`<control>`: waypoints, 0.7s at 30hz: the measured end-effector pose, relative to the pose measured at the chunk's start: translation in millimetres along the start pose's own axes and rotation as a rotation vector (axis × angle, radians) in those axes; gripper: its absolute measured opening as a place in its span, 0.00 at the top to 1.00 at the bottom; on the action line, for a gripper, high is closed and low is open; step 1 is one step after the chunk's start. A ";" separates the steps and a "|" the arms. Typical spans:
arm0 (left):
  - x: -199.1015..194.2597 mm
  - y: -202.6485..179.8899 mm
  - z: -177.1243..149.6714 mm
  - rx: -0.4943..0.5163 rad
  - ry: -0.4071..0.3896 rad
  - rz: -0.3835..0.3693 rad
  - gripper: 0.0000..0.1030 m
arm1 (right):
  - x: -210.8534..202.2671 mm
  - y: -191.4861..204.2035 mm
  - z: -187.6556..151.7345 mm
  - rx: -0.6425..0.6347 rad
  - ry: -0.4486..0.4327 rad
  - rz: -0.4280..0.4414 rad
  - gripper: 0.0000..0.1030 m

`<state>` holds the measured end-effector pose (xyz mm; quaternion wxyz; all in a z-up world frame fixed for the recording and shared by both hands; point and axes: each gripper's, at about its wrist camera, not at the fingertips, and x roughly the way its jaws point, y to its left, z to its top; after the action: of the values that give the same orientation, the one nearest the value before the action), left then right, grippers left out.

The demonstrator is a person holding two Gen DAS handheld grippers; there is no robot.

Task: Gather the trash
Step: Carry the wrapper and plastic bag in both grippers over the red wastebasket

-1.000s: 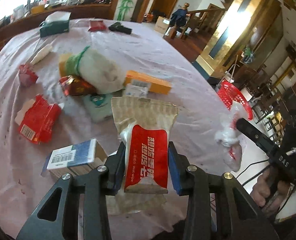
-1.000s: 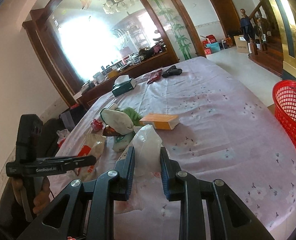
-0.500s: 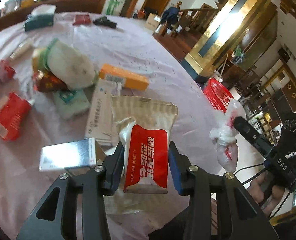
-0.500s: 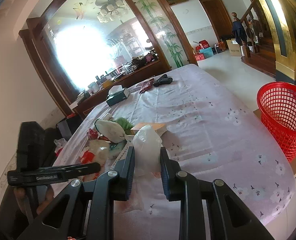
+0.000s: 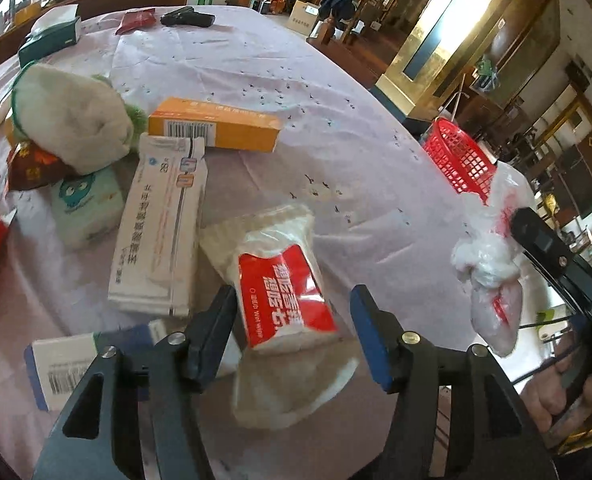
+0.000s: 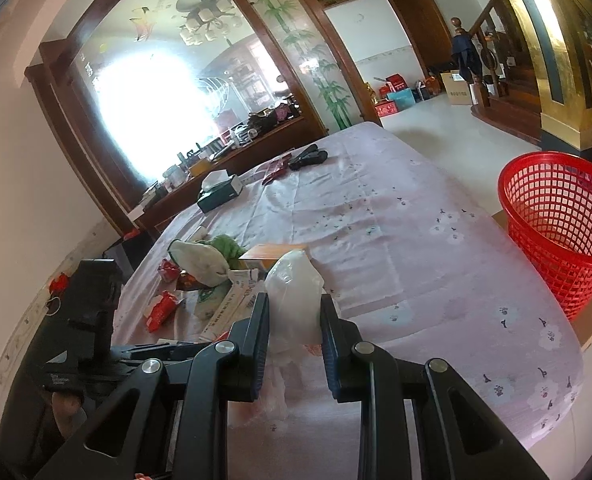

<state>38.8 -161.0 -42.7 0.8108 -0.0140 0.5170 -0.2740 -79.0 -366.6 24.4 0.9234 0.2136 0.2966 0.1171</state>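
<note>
L gripper (image 5: 292,328): jaws just opened, wet-wipe pack (image 5: 284,288) loose between, on table (image 5: 335,128). R gripper (image 6: 294,336): jaws clamp white plastic bag (image 6: 294,292).

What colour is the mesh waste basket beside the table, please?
Red, clearest in the right wrist view: basket.

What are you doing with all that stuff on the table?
A person is collecting trash with a gripper in each hand. The left gripper has just opened its jaws, and the red wet-wipe pack lies loose between them on the table. The right gripper holds a white plastic bag. A red basket waits beside the table.
</note>
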 end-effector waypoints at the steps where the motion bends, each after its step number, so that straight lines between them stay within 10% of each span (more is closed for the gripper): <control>1: 3.9 -2.2 1.7 0.007 0.011 0.017 0.44 | -1.6 -1.1 -1.4 0.000 0.000 -0.001 0.76; 8: 16.0 -9.3 5.7 0.037 0.048 0.121 0.61 | -5.5 -8.8 0.3 0.012 -0.008 -0.012 0.76; 21: -45.2 -52.9 14.5 0.011 -0.133 -0.129 0.62 | -39.8 -36.7 5.4 0.065 -0.094 -0.075 0.76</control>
<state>14.0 -189.0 17.8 0.8242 -0.0607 0.4583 -0.3270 -104.3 -414.3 31.1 0.9326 0.2375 0.2645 0.0628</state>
